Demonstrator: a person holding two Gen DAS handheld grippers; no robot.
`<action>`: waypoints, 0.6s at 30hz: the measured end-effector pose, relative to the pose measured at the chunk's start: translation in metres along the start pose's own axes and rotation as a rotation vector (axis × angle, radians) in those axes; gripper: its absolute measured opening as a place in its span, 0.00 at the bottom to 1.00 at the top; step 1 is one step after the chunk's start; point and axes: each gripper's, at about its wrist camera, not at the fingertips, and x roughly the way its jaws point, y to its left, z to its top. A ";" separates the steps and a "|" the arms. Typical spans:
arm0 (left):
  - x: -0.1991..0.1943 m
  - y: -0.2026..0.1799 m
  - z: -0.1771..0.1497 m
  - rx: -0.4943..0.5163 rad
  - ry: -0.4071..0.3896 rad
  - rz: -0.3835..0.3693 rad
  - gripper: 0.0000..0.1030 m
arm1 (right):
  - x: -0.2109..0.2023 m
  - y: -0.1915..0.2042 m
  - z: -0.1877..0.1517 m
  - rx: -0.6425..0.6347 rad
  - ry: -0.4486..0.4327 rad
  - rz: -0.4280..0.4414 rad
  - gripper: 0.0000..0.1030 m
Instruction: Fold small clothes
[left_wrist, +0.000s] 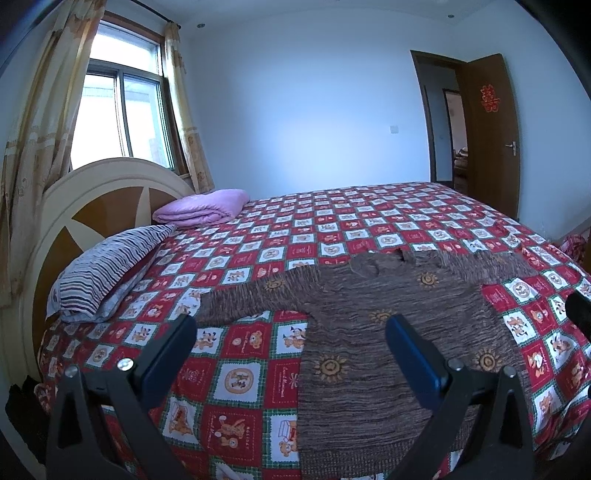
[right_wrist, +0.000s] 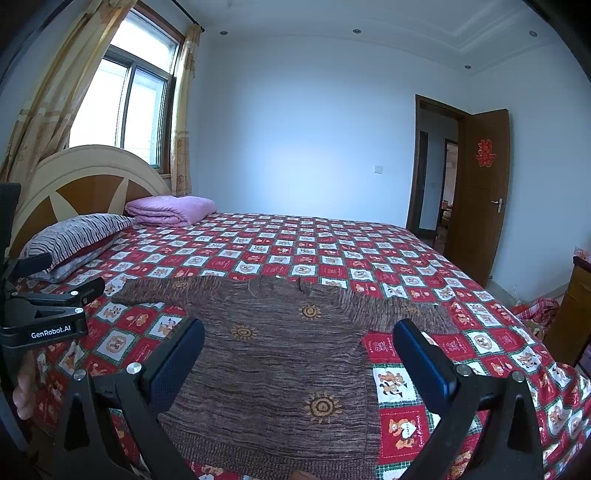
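Note:
A small brown knitted sweater (left_wrist: 388, 325) (right_wrist: 280, 354) with sun motifs lies flat on the checked red bedspread (left_wrist: 258, 240) (right_wrist: 332, 243), sleeves spread out, hem toward me. My left gripper (left_wrist: 291, 332) hovers open above the sweater's left edge, nothing between its fingers. My right gripper (right_wrist: 299, 339) also stands open, over the sweater's body and right edge, empty. The left gripper (right_wrist: 59, 280) shows at the far left of the right wrist view, held by a hand.
A striped pillow (left_wrist: 107, 266) (right_wrist: 77, 236) and a folded lilac blanket (left_wrist: 203, 210) (right_wrist: 170, 208) lie by the headboard (left_wrist: 92, 206). An open brown door (right_wrist: 476, 192) stands at the far right. Red cloth (right_wrist: 535, 310) lies on the floor beside the bed.

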 end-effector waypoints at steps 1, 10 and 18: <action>0.000 0.000 0.000 -0.001 0.000 0.000 1.00 | 0.000 0.000 0.000 0.001 0.000 0.001 0.99; 0.002 0.002 -0.001 -0.009 0.004 0.000 1.00 | -0.001 0.003 -0.001 -0.002 -0.002 0.007 0.99; 0.002 0.004 -0.002 -0.017 0.009 0.000 1.00 | 0.000 0.004 -0.002 -0.008 0.001 0.014 0.99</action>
